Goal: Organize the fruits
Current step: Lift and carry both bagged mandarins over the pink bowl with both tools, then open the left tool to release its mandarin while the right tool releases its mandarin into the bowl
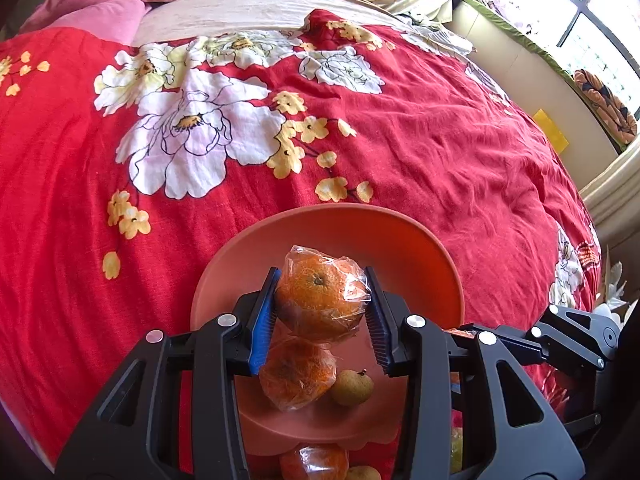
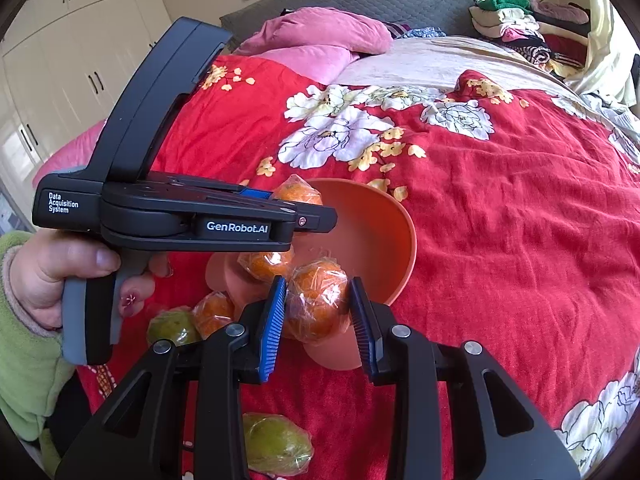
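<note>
Hanging over the orange bowl (image 1: pixel 420 248), one wrapped orange (image 1: pixel 320 296) is pinched by the left gripper (image 1: pixel 322 316); the right gripper (image 2: pixel 318 320) pinches a second wrapped orange (image 2: pixel 316 304) above the red bedspread (image 2: pixel 520 240).

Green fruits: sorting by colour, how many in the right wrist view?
2. One green fruit lies on the bedspread left of the right tongs; the other under them. More may be hidden.

Both grippers are built of black plastic, fitted with ribbed blue pads and round silver screws. White "GenRobot.AI" and "Data Acquisition System" lettering is printed on the left gripper (image 2: pixel 280 196). A green fleece sleeve (image 2: pixel 24 352) with pink lining is worn.
</note>
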`<state>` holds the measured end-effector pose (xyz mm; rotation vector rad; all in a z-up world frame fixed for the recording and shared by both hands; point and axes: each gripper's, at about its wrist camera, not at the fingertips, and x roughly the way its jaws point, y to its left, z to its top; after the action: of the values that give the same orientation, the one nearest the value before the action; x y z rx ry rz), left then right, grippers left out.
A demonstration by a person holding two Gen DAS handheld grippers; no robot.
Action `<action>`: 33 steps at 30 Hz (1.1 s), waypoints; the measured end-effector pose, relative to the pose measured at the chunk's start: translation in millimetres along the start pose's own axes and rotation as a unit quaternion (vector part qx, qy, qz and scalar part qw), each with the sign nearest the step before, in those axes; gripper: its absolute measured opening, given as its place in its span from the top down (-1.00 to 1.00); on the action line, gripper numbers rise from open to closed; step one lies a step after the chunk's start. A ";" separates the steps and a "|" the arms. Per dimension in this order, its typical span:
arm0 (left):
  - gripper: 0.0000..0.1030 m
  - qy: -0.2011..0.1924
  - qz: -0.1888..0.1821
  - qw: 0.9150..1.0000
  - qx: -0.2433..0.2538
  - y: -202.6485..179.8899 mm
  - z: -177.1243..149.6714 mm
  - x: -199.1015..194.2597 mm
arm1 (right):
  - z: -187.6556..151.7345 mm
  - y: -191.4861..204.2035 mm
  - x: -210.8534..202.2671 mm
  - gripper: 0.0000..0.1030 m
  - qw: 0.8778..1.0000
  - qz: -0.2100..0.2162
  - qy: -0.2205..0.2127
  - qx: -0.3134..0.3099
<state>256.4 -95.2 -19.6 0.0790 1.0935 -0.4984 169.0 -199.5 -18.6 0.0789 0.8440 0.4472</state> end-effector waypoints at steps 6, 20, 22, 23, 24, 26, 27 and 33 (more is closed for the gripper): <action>0.37 0.003 -0.003 1.000 -0.002 1.2 -1.1 5.9 | -0.8 1.4 3.3 0.40 1.000 -0.007 0.003 -0.008; 0.37 0.004 -0.013 1.000 -0.004 0.7 -2.9 11.2 | -5.9 1.0 14.2 0.35 1.000 -0.008 0.013 -0.006; 0.37 0.006 -0.013 1.000 -0.006 0.6 -2.6 11.6 | -6.6 0.1 14.7 0.35 1.000 -0.008 0.013 -0.005; 0.37 0.006 -0.013 1.000 -0.006 0.7 -2.3 12.0 | -6.8 -0.5 14.5 0.34 1.000 -0.008 0.013 -0.003; 0.37 0.005 -0.014 1.000 -0.005 0.6 -2.5 12.0 | -7.2 -0.4 14.0 0.34 1.000 -0.007 0.013 -0.002; 0.37 0.005 -0.014 1.000 -0.006 0.1 -2.4 13.1 | -7.8 -1.6 12.1 0.29 1.000 -0.005 0.011 0.001; 0.37 0.006 -0.014 1.000 -0.005 -0.4 -2.4 13.8 | -8.1 -2.0 10.7 0.27 1.000 -0.002 0.011 0.002; 0.37 0.007 -0.017 1.000 -0.008 -1.8 -3.0 15.8 | -10.8 -3.5 0.9 0.06 1.000 -0.009 0.002 0.009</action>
<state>258.9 -101.4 -34.4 0.0504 1.1134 -0.5199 162.8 -203.4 -27.3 0.0869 0.8530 0.4238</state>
